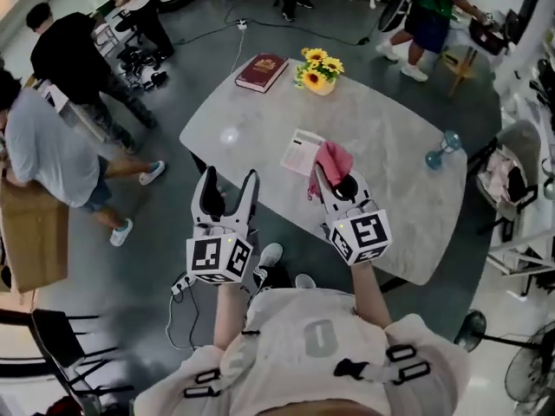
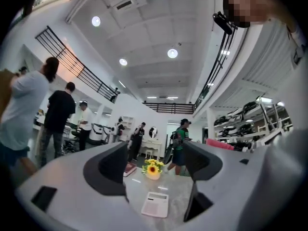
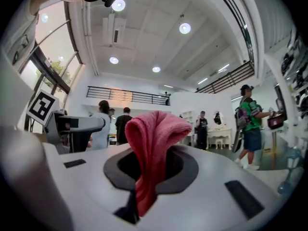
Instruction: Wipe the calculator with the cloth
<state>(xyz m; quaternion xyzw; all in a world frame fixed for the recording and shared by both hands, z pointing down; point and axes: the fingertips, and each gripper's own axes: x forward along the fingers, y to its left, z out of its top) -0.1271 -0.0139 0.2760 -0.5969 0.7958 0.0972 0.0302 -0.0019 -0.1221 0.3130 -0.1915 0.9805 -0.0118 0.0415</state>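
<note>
A white calculator lies on the grey marble table, near its front edge. In the left gripper view the calculator shows low between the two jaws, still ahead of them. My left gripper hovers open at the table's near left edge with nothing in it. My right gripper is shut on a pink cloth, just right of the calculator. In the right gripper view the cloth stands up folded from the closed jaws and hides what lies ahead.
A dark red book and a pot of sunflowers sit at the table's far side, and a blue glass at its right edge. Several people stand around. A chair stands right, and a power strip lies on the floor.
</note>
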